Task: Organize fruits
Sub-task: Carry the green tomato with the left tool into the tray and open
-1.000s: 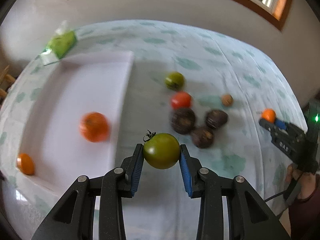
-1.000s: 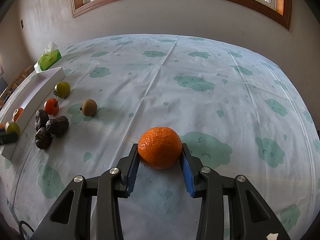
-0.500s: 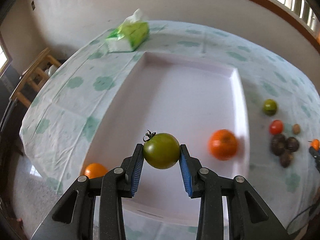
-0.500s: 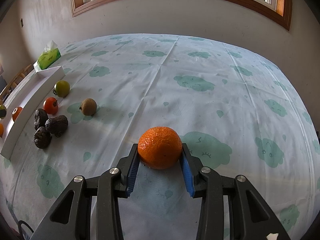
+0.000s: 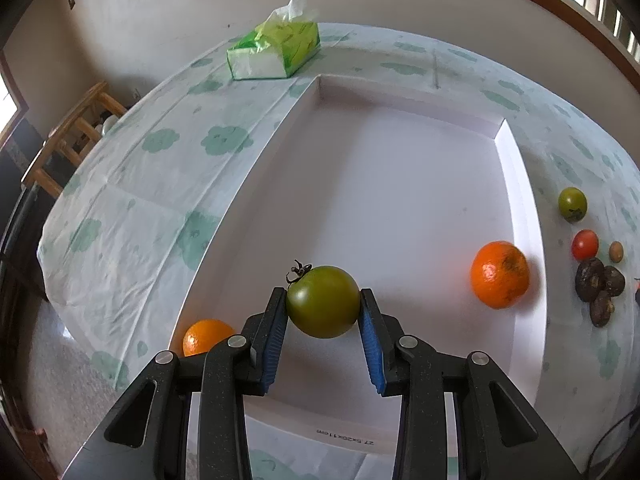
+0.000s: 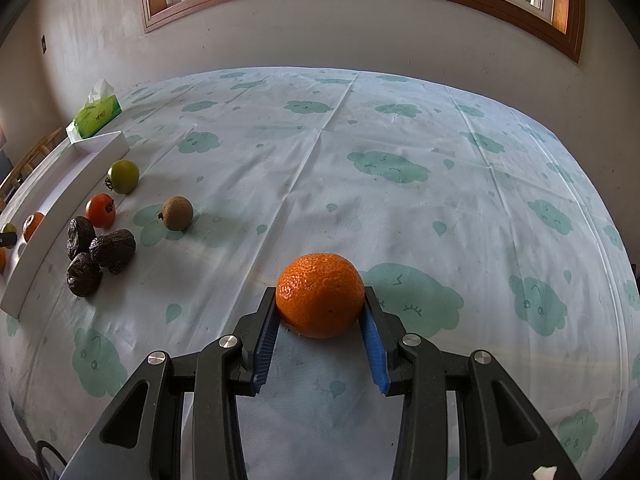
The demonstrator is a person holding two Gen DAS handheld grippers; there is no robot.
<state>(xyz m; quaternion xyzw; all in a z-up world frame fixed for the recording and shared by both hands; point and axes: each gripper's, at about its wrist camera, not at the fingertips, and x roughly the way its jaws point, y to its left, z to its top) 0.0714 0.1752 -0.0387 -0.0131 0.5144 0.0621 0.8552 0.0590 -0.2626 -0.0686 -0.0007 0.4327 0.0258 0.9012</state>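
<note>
My left gripper (image 5: 323, 308) is shut on a green tomato (image 5: 322, 301) and holds it above the near part of the white tray (image 5: 520, 184). Two oranges lie in the tray: one at its right side (image 5: 500, 274), one at its near left corner (image 5: 206, 336). My right gripper (image 6: 320, 312) is shut on an orange (image 6: 320, 294) that rests low on the tablecloth. Right of the tray lie a green tomato (image 6: 124, 176), a red tomato (image 6: 101, 210), a brown kiwi (image 6: 177, 213) and three dark wrinkled fruits (image 6: 100, 252).
A green tissue pack (image 5: 276, 52) sits beyond the tray's far left corner. A wooden chair (image 5: 68, 140) stands off the table's left edge. The cloud-print tablecloth (image 6: 400, 168) stretches wide to the right. A wall and window lie behind.
My left gripper has carried the green tomato leftward from beside the loose fruits to above the tray, and moved in closer. The right gripper with its orange has not moved.
</note>
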